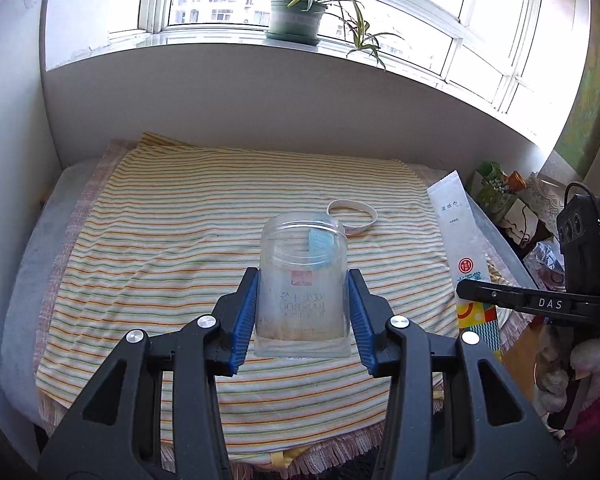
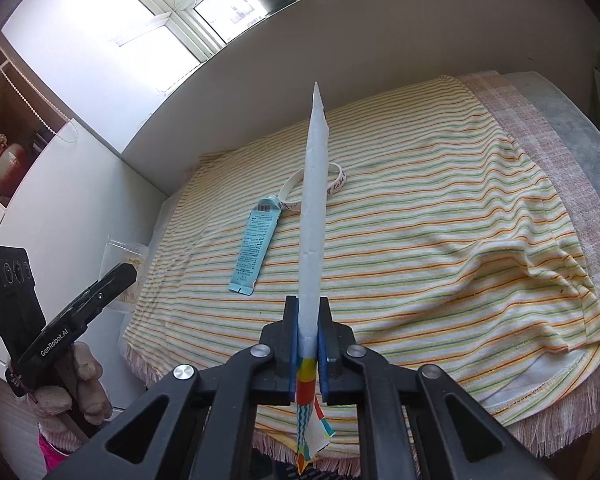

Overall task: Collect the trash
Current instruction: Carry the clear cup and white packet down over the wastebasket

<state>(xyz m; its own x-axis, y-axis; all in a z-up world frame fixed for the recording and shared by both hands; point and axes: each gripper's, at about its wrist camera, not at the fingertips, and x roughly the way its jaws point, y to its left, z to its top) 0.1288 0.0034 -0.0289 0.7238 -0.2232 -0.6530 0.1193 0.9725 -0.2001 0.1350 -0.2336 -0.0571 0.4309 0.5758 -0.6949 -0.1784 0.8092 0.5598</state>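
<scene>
My left gripper is shut on a clear plastic jar, its blue pads pressing both sides, and holds it above the striped cloth. The right gripper is shut on a long white wet-wipe packet with a colourful end, seen edge-on. In the left wrist view the same packet stands at the right. A light blue sachet and a white wristband lie on the cloth. The left gripper with the jar shows at the left, held by a gloved hand.
A potted spider plant stands on the window sill behind the table. Bags and clutter sit to the right of the table edge. A white cabinet side flanks the table. The cloth's fringe hangs over the near edge.
</scene>
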